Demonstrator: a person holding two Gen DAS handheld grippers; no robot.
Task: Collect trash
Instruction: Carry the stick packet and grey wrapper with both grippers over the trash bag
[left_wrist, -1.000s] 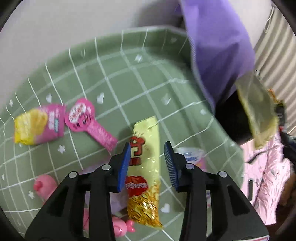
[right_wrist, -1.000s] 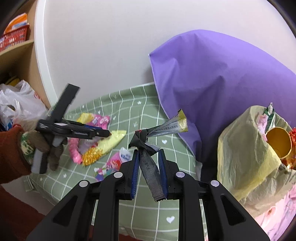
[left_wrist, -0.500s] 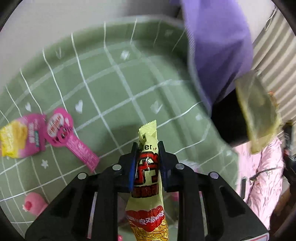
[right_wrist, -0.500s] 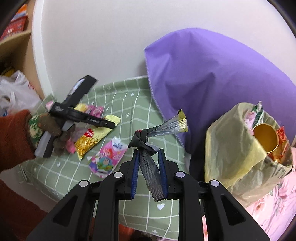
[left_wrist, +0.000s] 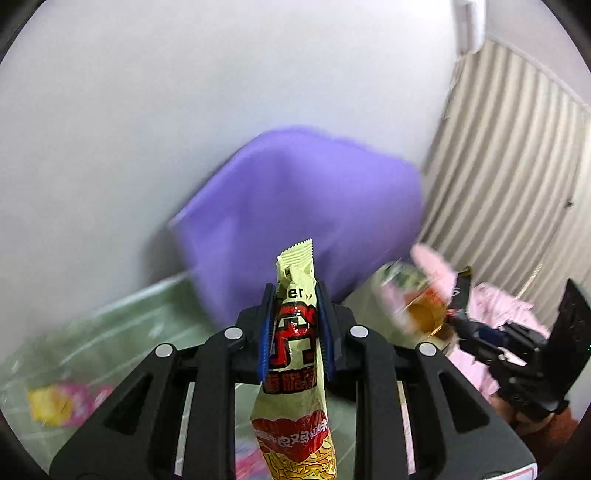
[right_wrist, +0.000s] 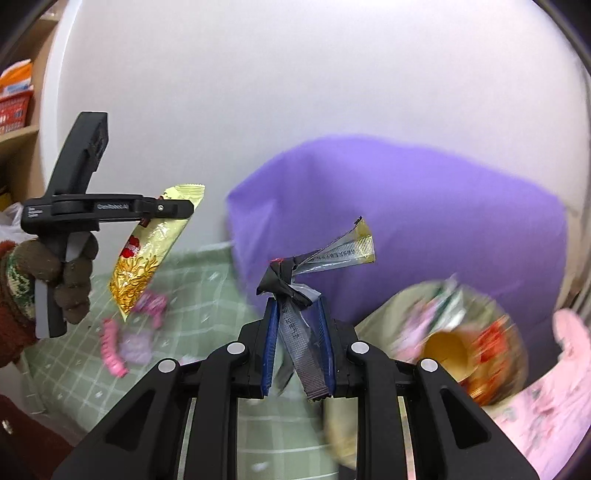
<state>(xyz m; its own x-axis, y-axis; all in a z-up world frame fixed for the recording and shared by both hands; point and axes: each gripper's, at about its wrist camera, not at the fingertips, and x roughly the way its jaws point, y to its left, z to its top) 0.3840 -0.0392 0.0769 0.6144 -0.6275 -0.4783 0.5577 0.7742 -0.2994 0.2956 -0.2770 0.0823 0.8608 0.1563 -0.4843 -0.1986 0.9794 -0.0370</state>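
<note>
Partway done, judged. Yellow noodle wrapper (left_wrist: 295, 332) is clamped in the left gripper (left_wrist: 294, 334) fingers, held in the air. Twisted silver wrapper (right_wrist: 299, 325) is pinched by the right gripper (right_wrist: 297, 350). Trash bag (right_wrist: 399, 314), near right, already holds wrappers and a yellow cup (right_wrist: 448, 352). Pink wrappers (right_wrist: 122, 343) are left on the green bed (right_wrist: 199, 295).

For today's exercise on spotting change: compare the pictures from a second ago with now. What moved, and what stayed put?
The left gripper, open over the yellow noodle-snack wrapper on the green checked sheet, closed on it and lifted it clear. The right gripper kept its grip on the knotted grey foil sachet; pink wrappers stay on the sheet.
</note>
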